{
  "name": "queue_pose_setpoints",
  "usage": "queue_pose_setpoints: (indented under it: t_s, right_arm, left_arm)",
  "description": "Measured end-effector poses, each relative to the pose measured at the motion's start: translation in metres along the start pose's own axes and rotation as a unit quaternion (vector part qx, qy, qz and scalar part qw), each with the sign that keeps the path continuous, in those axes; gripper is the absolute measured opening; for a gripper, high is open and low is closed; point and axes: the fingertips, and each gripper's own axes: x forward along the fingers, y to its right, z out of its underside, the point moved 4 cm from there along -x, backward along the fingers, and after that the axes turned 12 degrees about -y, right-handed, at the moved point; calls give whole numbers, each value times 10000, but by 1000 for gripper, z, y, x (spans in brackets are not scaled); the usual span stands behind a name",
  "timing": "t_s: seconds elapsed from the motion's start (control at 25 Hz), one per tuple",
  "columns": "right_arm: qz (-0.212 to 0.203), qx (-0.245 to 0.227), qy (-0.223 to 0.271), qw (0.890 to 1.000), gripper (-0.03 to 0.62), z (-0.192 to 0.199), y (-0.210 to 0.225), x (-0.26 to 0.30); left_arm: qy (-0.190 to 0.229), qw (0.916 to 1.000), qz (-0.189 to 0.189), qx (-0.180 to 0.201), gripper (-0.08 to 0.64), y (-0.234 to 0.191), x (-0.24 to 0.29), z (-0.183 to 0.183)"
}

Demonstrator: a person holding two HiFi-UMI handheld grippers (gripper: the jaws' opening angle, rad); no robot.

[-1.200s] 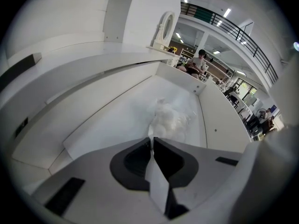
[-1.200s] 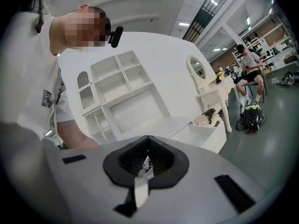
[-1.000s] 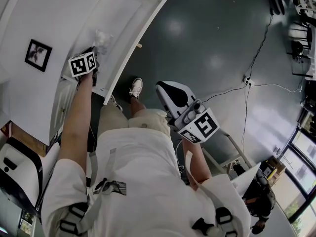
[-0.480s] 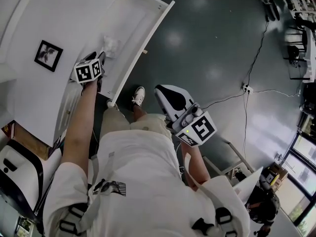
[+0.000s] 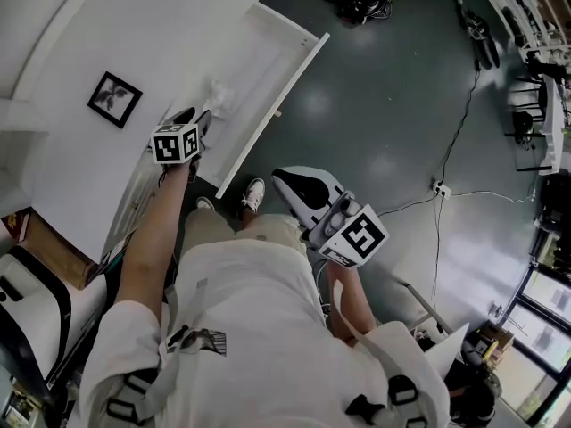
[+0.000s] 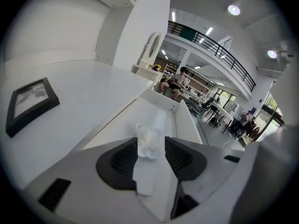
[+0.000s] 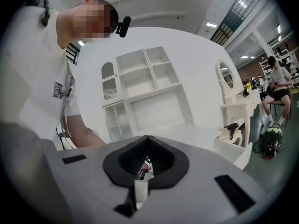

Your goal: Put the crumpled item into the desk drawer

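The crumpled item (image 6: 148,141), a small white wrinkled wad like tissue or thin film, lies on the floor of the open drawer (image 6: 187,120), at twelve o'clock from the left tongs (image 5: 203,121). Their jaws are opening, the wad between the tips but untouched, apparently to leave it there. The right tongs (image 7: 147,157) hang idle at five o'clock, pressed together

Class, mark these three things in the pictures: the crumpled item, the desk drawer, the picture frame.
crumpled item (image 6: 149,143): left gripper view, middle of the wad.
desk drawer (image 6: 188,122): left gripper view, its right side wall.
picture frame (image 6: 31,103): left gripper view, centre of its picture.
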Motion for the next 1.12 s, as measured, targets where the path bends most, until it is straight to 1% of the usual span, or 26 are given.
queue_pose_setpoints:
  t_s: [0.04, 0.16, 0.2, 0.32, 0.36, 0.48, 0.6, 0.64, 0.72, 0.8, 0.96, 1.12]
  right_arm:
    - [-25, -75, 73, 9999, 11, -5, -4, 1]
    - [90, -334, 273, 9990, 11, -21, -8, 5]
    - [66, -322, 346, 9989, 11, -25, -9, 7]
    - [-133, -40, 605, 9981, 11, -37, -11, 13]
    - [-116, -14, 639, 9979, 11, -40, -11, 15]
    - [15, -159, 615, 9980, 11, -48, -16, 18]
    - [22, -256, 592, 9979, 11, -51, -21, 21]
    - [19, -277, 562, 9980, 11, -51, -22, 24]
    - [4, -294, 492, 9984, 11, -52, -27, 26]
    - [1, -279, 458, 9986, 11, -55, -32, 26]
    - [37, -249, 440, 9987, 11, -58, -37, 23]
    - [69, -241, 451, 9987, 11, -64, -34, 23]
  left_arm:
    - [64, 10000, 14, 53, 175, 2, -7, -1]
    - [323, 9991, -37, 262, 173, 7, -32, -9]
    - [417, 9986, -53, 314, 173, 7, -41, -12]
    - [789, 9962, -126, 353, 167, 3, -74, -21]
    - [958, 9947, -160, 328, 161, 1, -87, -25]
    - [1448, 9887, -262, 300, 132, -1, -125, -37]
    - [1782, 9825, -351, 417, 87, -1, -154, -46]
    - [1873, 9805, -357, 475, 63, 0, -164, -48]
    - [2009, 9772, -346, 587, 34, 3, -182, -49]
    - [2087, 9752, -329, 651, 21, 7, -198, -47]
    - [2218, 9721, -369, 673, 20, 12, -224, -42]
    - [2435, 9668, -405, 666, 20, 18, -246, -52]
